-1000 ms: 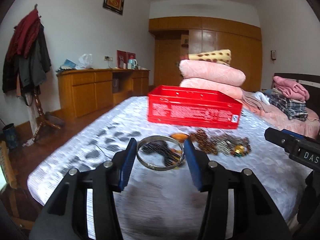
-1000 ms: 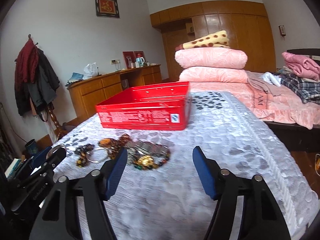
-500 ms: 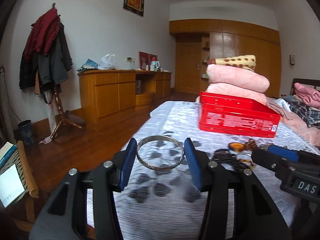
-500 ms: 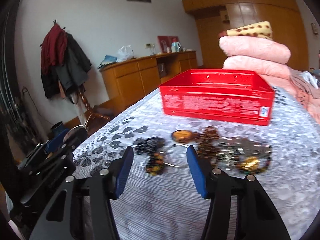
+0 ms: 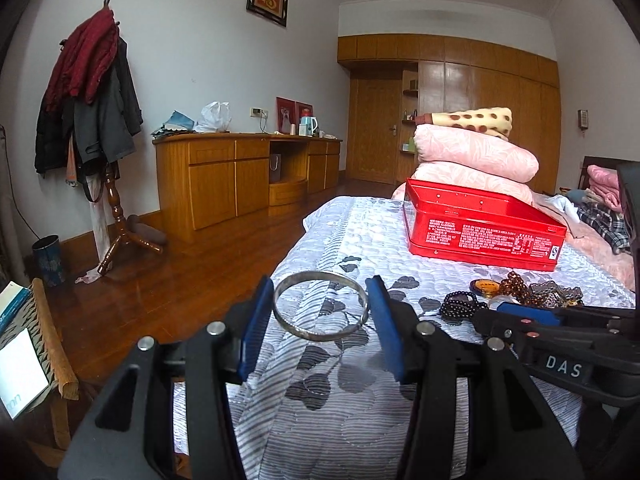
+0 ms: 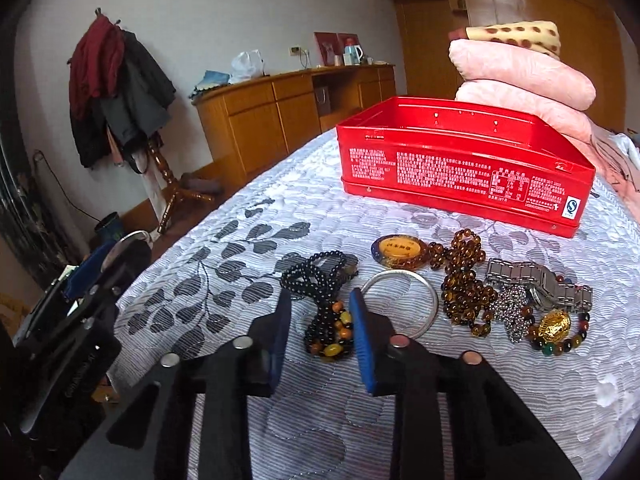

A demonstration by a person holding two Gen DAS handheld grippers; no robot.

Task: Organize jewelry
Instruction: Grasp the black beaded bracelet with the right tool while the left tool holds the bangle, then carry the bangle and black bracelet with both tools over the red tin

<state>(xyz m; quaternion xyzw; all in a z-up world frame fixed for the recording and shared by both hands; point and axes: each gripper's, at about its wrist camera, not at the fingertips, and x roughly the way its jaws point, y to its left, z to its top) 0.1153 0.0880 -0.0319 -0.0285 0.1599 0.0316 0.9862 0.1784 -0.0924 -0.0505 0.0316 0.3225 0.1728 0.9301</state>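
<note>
My left gripper (image 5: pixel 320 312) is shut on a silver bangle (image 5: pixel 320 334) and holds it above the quilt's left part; it also shows at the left of the right wrist view (image 6: pixel 112 256). My right gripper (image 6: pixel 320 320) has its blue pads either side of a black bead strand (image 6: pixel 324 304) lying on the quilt, still apart from it. A second silver bangle (image 6: pixel 424 286), an amber pendant (image 6: pixel 398 252), brown beads (image 6: pixel 464 284), a metal watch (image 6: pixel 540 284) and a gold-charm bracelet (image 6: pixel 556 330) lie beside it. An open red tin (image 6: pixel 460 168) stands behind.
The quilted bed (image 6: pixel 240 248) drops off at its left edge to a wooden floor (image 5: pixel 180 264). Stacked pink pillows (image 5: pixel 472 160) sit behind the tin. A wooden cabinet (image 5: pixel 240 176) and a coat stand (image 5: pixel 100 140) line the far wall.
My left gripper has carried the silver bangle up and to the left, away from the pile. My right gripper has moved in low over the black bead strand and its jaws have narrowed.
</note>
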